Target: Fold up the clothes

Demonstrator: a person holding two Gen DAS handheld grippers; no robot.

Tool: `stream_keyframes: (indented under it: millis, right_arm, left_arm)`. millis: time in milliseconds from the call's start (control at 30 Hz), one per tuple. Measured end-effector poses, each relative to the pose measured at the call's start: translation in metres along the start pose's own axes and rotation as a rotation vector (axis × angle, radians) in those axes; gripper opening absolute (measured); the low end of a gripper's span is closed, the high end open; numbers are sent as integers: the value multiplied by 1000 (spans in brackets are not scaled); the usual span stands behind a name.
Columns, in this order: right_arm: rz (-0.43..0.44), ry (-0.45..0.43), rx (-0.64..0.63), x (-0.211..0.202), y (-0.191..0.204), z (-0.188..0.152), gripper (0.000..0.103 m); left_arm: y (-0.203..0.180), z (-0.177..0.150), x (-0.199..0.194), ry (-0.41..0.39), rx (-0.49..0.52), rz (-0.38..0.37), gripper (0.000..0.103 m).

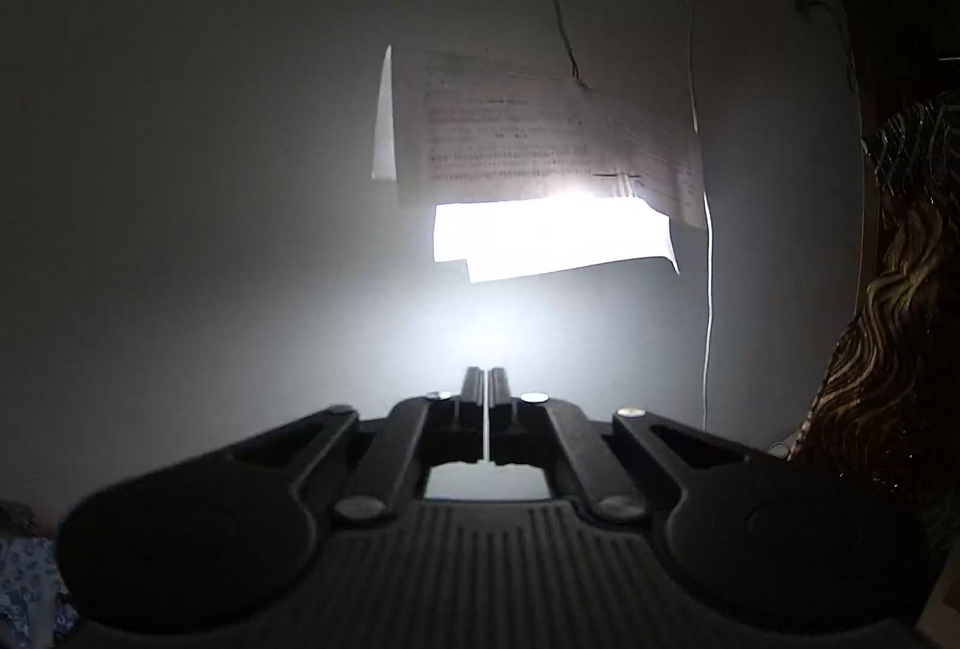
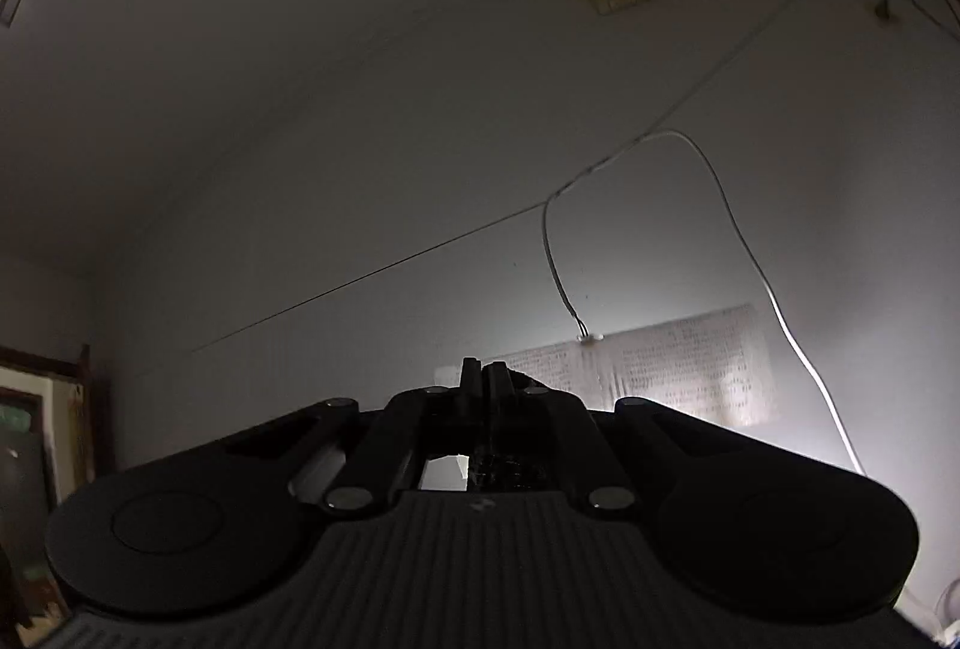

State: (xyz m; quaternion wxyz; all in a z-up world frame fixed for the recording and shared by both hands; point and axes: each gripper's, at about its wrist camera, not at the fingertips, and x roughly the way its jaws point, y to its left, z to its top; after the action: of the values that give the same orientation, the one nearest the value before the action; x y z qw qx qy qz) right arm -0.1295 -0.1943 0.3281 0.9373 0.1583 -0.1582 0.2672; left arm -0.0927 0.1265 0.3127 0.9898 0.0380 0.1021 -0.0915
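A: Both sets of fingers look pressed together, left gripper (image 1: pixel 486 379) and right gripper (image 2: pixel 483 370), aimed at the wall (image 1: pixel 180 169).
B: Holding clothes?
A: Can't tell; only patterned fabric (image 1: pixel 888 319) at right edge. A lifted garment could slip unseen.

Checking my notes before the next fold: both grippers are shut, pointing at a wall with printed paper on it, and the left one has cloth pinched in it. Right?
Not quite: the left gripper pinches nothing; the left wrist view shows its fingers closed with only wall behind. The rest holds: the right gripper is shut too, and printed paper hangs on the wall.
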Motion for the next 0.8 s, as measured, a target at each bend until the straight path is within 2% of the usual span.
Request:
stream_keyframes:
  millis: [67, 167, 233, 267, 367, 467, 567, 633, 733, 767, 800]
  right_arm:
    - [-27, 17, -23, 3, 11, -5, 2]
    - [-63, 33, -39, 2, 21, -18, 0]
    - [-91, 32, -52, 1, 25, -25, 0]
    - [-113, 55, -71, 4, 27, -31, 0]
    - [-183, 138, -133, 12, 32, -51, 0]
    - [-205, 347, -161, 17, 19, -96, 0]
    - [-212, 567, -167, 10, -6, -159, 4]
    - [-221, 713, -167, -1, -21, -203, 18]
    - [-242, 912, -206, -24, -30, -272, 21]
    - [-239, 963, -218, -33, -28, -289, 22]
    - [-231, 1010, -228, -41, -25, -305, 26]
  left_arm:
    - [1, -2, -2, 16, 28, -19, 0]
    - [-6, -37, 11, 115, 69, -91, 3]
    - [-19, -74, 20, 194, 84, -157, 13]
    - [-27, -96, 26, 233, 92, -189, 25]
    - [-40, -158, 38, 337, 102, -220, 26]
    - [-37, -221, 51, 486, 84, -221, 25]
    - [-34, -274, 59, 593, 109, -191, 25]
    - [-31, -300, 61, 657, 110, -183, 25]
    - [-29, -329, 64, 742, 87, -188, 27]
    - [-31, -335, 64, 758, 76, -193, 30]
    - [-34, -339, 64, 771, 62, -197, 40]
